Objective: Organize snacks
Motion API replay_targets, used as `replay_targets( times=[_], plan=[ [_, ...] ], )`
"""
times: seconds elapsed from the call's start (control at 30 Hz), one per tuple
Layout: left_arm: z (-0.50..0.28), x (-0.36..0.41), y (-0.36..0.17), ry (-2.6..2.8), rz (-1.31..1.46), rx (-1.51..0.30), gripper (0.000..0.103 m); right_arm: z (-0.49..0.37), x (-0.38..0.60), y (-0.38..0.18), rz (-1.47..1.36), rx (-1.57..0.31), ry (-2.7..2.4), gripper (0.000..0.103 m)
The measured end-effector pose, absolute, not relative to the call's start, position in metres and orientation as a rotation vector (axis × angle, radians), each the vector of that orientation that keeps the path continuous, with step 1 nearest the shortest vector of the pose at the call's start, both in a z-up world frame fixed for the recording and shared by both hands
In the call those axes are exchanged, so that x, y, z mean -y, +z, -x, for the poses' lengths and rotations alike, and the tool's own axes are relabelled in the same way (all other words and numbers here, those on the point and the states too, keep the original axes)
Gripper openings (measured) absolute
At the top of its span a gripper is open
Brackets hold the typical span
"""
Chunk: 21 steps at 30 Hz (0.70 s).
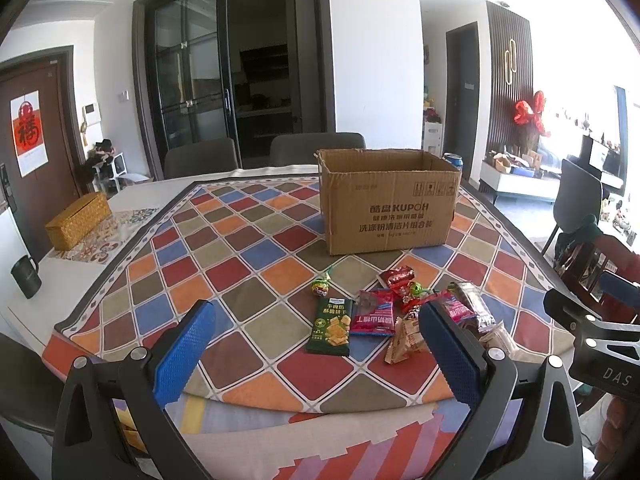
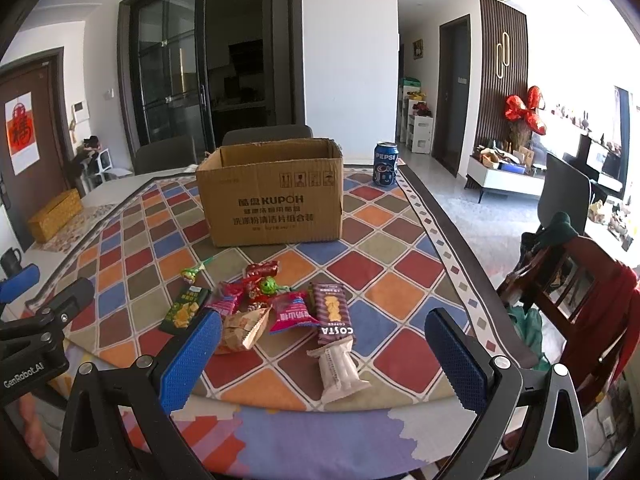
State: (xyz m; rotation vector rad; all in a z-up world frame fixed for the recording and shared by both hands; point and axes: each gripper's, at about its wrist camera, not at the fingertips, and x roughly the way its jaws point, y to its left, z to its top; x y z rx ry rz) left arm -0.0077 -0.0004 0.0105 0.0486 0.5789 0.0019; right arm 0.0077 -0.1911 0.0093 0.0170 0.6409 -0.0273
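An open cardboard box (image 1: 390, 204) stands on the checked tablecloth; it also shows in the right wrist view (image 2: 274, 200). Several snack packets lie in front of it: a green biscuit packet (image 1: 331, 326) (image 2: 185, 309), a pink packet (image 1: 375, 313) (image 2: 294, 312), a brown Costa packet (image 2: 333, 313), a white wafer packet (image 2: 339, 372), a tan packet (image 2: 242, 330) and a lollipop (image 1: 321, 287). My left gripper (image 1: 316, 344) is open and empty, near the table's front edge, short of the snacks. My right gripper (image 2: 324, 354) is open and empty, with the white packet between its fingers' lines.
A Pepsi can (image 2: 385, 164) stands behind the box to the right. A woven yellow box (image 1: 78, 220) and a dark mug (image 1: 26, 278) are at the left. Chairs stand behind the table, and a wooden chair (image 2: 580, 304) with clothes at the right.
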Motion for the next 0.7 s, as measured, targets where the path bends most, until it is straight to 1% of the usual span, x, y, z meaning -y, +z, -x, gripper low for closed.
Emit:
replay_targets(
  times=[0.07, 0.7],
  plan=[
    [0.0079, 0.0004, 0.0104, 0.001, -0.048, -0.578, 0.103, -0.0096, 0.19, 0.016, -0.017, -0.641, -0.027, 0.102],
    [0.0083, 0.0002, 0.0112, 0.001, -0.048, -0.575, 0.103, -0.008, 0.1907, 0.0109, -0.016, -0.634, -0.027, 0.102]
  ],
)
